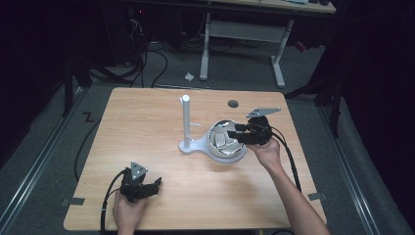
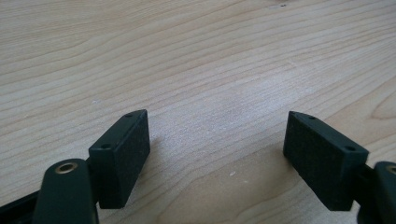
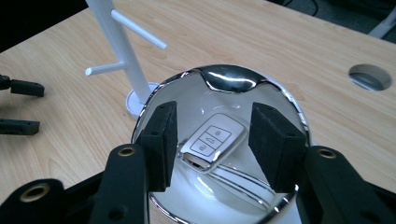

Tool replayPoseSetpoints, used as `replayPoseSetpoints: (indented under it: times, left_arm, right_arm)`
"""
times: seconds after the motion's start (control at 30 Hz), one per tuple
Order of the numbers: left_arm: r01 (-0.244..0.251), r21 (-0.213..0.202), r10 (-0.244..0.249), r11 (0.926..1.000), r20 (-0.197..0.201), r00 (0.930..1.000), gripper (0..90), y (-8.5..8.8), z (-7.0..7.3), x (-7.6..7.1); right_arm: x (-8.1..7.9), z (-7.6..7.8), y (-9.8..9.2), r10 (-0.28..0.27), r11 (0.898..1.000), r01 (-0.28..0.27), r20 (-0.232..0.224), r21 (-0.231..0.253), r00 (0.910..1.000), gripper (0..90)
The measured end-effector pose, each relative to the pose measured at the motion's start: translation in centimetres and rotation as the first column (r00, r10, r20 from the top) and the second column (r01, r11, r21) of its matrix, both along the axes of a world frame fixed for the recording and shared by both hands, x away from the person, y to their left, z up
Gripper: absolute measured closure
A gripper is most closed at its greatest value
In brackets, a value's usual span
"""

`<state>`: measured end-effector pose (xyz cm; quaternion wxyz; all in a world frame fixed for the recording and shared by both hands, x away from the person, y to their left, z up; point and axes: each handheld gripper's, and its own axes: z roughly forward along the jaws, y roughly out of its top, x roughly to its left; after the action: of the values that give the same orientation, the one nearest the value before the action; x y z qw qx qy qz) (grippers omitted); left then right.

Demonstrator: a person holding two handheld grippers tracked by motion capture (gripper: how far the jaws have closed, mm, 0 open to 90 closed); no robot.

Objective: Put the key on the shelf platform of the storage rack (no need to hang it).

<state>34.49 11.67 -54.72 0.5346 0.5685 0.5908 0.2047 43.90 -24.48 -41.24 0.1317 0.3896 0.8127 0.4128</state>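
High view, left to right: left gripper (image 1: 155,185) at the near left of the wooden table (image 1: 142,127), held low over the bare top, well apart from everything else. Left gripper view: jaws spread wide, nothing between the pads but wood grain. Toward the middle of the table, white stand (image 1: 186,122) upright on its round foot, short pegs sticking out of the post, foot touching the left rim of the chrome bowl (image 1: 235,155). Just right of the stand, chrome bowl with the key fob (image 1: 221,141) lying flat inside, on the bottom. Right gripper (image 1: 232,131) over the right half of the bowl, pointing left across it, carried by the hand (image 1: 266,151) at the bowl's right edge. Right gripper view: jaws spread, pads standing either side of the key fob (image 3: 214,142) but above it and clear of it, no contact; fob silver-edged, white face with three buttons up, resting tilted against the curved floor of the bowl (image 3: 280,95), below and between the pads. Far right of the bowl, round cable hole (image 1: 233,103) in the table top.
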Motion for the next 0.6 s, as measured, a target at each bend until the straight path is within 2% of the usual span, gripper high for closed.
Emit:
replayPoseSetpoints:
  times: [0.13,0.27,0.53,0.6]
  left_arm:
    - [0.0,0.0,0.0,1.0,0.0,1.0,23.3,0.0,0.0,0.0]
    - [0.0,0.001,0.0,1.0,0.0,1.0,23.2,0.0,0.0,0.0]
    - [0.0,0.002,0.0,1.0,0.0,1.0,23.3,0.0,0.0,0.0]
    - [0.001,0.002,-0.001,1.0,0.0,1.0,23.3,0.0,0.0,0.0]
  right_arm:
    - [-1.0,0.2,-1.4,-0.033,0.999,0.032,0.028,0.02,0.9991,53.1]
    - [-1.3,0.1,-2.2,-0.05,0.999,0.05,0.029,0.011,0.9983,53.0]
    - [-2.3,0.6,-4.3,-0.09,0.995,0.087,0.057,0.048,0.9944,52.3]
    - [-2.7,0.4,-5.2,-0.107,0.993,0.105,0.044,0.061,0.9932,52.1]
